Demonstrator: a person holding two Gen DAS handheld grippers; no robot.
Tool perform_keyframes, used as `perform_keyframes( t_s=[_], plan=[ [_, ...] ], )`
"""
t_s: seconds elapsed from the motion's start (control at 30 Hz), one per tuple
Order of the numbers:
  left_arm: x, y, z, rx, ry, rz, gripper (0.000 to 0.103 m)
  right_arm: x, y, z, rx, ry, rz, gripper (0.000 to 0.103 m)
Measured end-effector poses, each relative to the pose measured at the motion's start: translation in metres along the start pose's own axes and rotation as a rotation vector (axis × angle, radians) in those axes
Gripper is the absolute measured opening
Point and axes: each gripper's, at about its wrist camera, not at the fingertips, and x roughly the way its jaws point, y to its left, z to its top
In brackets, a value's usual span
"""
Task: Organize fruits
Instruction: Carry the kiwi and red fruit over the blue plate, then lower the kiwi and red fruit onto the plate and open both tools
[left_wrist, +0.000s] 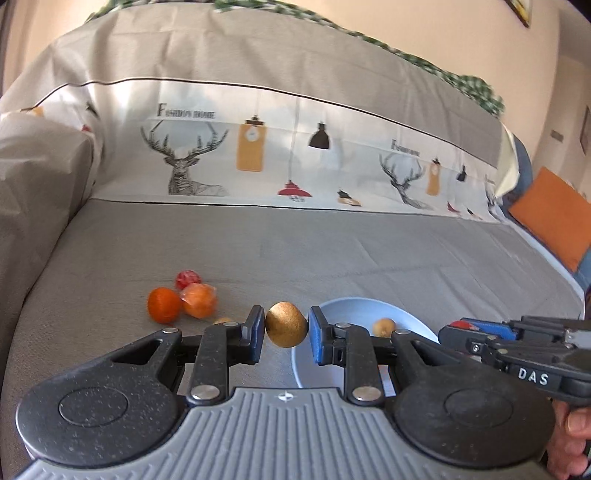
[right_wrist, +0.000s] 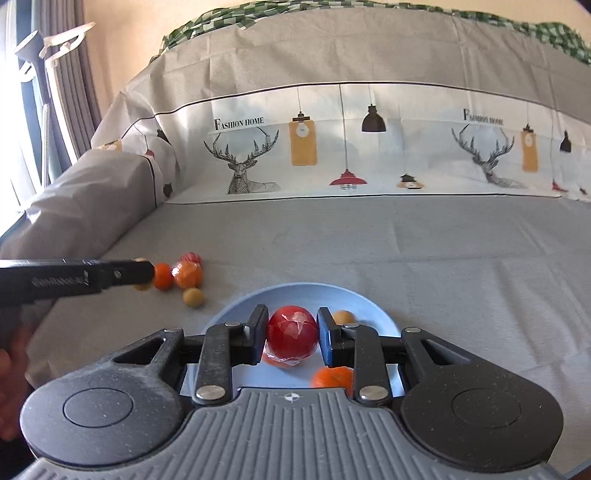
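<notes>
I am gripping a kiwi (left_wrist: 286, 325) in my left claw (left_wrist: 286, 334) and a wrapped red fruit (right_wrist: 292, 336) in my right claw (right_wrist: 291, 338), over the blue bowl (right_wrist: 240, 310); some fruits are bowled, four are lying loose on the sofa (right_wrist: 369, 251).

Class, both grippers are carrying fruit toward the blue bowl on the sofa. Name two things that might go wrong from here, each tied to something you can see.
1. The left gripper pinches the round brown fruit only at its sides, so it might slip out.
2. The right gripper holds a plastic-wrapped red fruit; the film may slide. Dropped into the blue bowl, it could knock the orange already inside.
</notes>
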Motion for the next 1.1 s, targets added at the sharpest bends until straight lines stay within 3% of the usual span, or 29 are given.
perform_keyframes(
  t_s=[0.37, 1.1],
  plan=[
    [0.023, -0.011, -0.006, 0.067, 0.044, 0.019, 0.028, 0.002, -0.026, -0.008, 0.085, -0.005, -0.051, 0.030],
    [0.039, -0.046, -0.031, 0.288, 0.083, -0.041, 0.028, 0.017, -0.003, -0.013, -0.024, 0.051, -0.015, 0.030]
  ],
)
